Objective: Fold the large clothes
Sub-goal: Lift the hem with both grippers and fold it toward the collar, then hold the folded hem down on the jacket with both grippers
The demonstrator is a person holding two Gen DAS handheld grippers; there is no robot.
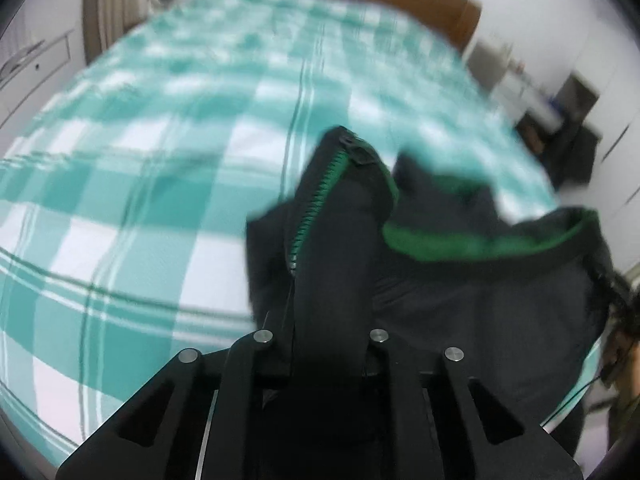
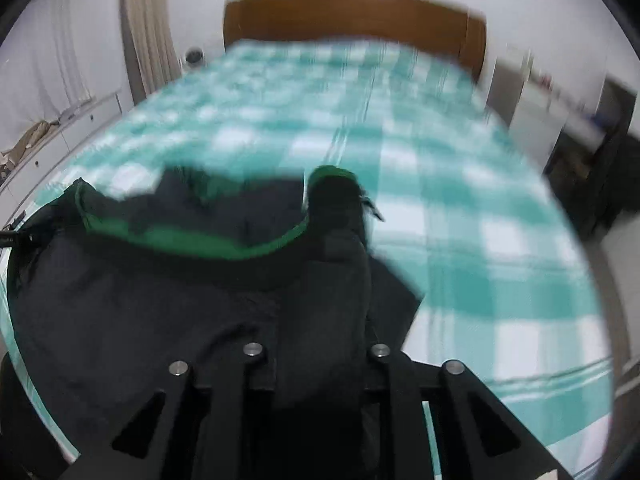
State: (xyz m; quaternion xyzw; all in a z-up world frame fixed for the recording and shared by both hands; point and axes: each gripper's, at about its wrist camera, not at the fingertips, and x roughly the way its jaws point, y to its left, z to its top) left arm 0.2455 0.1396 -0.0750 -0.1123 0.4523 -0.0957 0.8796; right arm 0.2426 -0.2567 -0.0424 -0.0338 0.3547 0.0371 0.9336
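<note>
No fold is visible yet: the black zip jacket with green lining [image 1: 460, 292] hangs over the checked teal-and-white bed [image 1: 140, 200], left claw [image 1: 320, 320] and right claw [image 2: 320, 320] each clamped on its front edge.

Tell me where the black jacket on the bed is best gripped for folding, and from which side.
Probably at the two collar ends beside the green zipper, coming from the foot of the bed. The black jacket lies collar-first toward the wooden headboard, and its green-lined collar spans between both grippers. The left gripper and right gripper already have their jaws shut on those ends.
</note>
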